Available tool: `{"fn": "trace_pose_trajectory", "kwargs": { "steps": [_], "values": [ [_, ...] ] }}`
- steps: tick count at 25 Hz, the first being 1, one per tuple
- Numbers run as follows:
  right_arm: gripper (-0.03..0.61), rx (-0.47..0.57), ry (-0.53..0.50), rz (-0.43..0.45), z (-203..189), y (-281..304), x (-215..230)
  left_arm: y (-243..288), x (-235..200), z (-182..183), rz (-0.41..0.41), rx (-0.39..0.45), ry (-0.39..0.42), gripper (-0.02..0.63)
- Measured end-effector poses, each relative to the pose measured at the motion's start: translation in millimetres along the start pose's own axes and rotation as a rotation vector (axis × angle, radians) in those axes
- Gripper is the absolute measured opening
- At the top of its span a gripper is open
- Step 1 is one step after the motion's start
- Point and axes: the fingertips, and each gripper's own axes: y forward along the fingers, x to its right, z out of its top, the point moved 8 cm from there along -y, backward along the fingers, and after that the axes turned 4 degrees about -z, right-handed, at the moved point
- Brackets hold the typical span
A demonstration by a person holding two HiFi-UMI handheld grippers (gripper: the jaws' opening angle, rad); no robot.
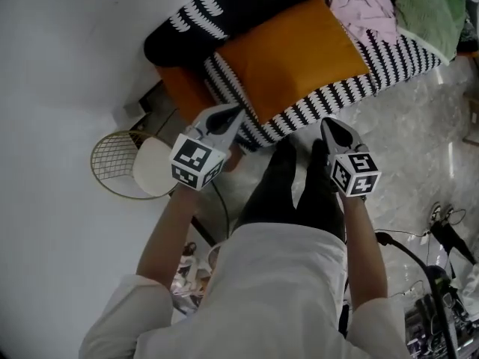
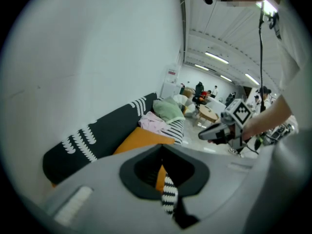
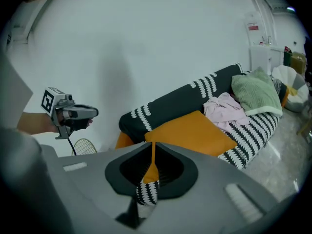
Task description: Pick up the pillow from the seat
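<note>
An orange pillow lies flat on the black-and-white striped sofa seat; it also shows in the left gripper view and the right gripper view. My left gripper hovers just in front of the seat's near edge, left of the pillow's corner, jaws shut and empty. My right gripper hangs level with it to the right, over the floor by the seat's front, also shut with nothing held. Each gripper view looks over its own closed jaws toward the pillow.
A second orange cushion is wedged at the sofa's left end. Pink clothes and a green pillow lie further along the seat. A gold wire basket stands by the wall. Cables and gear lie on the floor at right.
</note>
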Motion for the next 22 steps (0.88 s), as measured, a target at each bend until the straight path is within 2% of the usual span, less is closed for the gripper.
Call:
{"fn": "trace_pose_trajectory", "kwargs": {
  "steps": [7,11,14,16,19,22],
  "values": [
    [0.034,0.009,0.066,-0.017,-25,20,24,33,-21,-7,-0.007,-0.008,0.039,0.000],
    [0.045,0.015,0.169,-0.008,-28,30,53,68,-29,10,-0.028,-0.042,0.063,0.002],
    [0.057,0.020,0.211,-0.005,-31,37,54,74,-38,9,-0.027,-0.049,0.075,0.002],
    [0.068,0.019,0.226,-0.002,-34,42,52,76,-42,6,-0.027,-0.059,0.082,0.027],
    [0.103,0.002,0.289,0.012,-41,55,59,87,-50,1,-0.033,-0.082,0.085,0.038],
    [0.110,-0.003,0.335,0.020,-40,75,74,105,-63,1,-0.026,-0.089,0.079,0.046]
  ]
}}
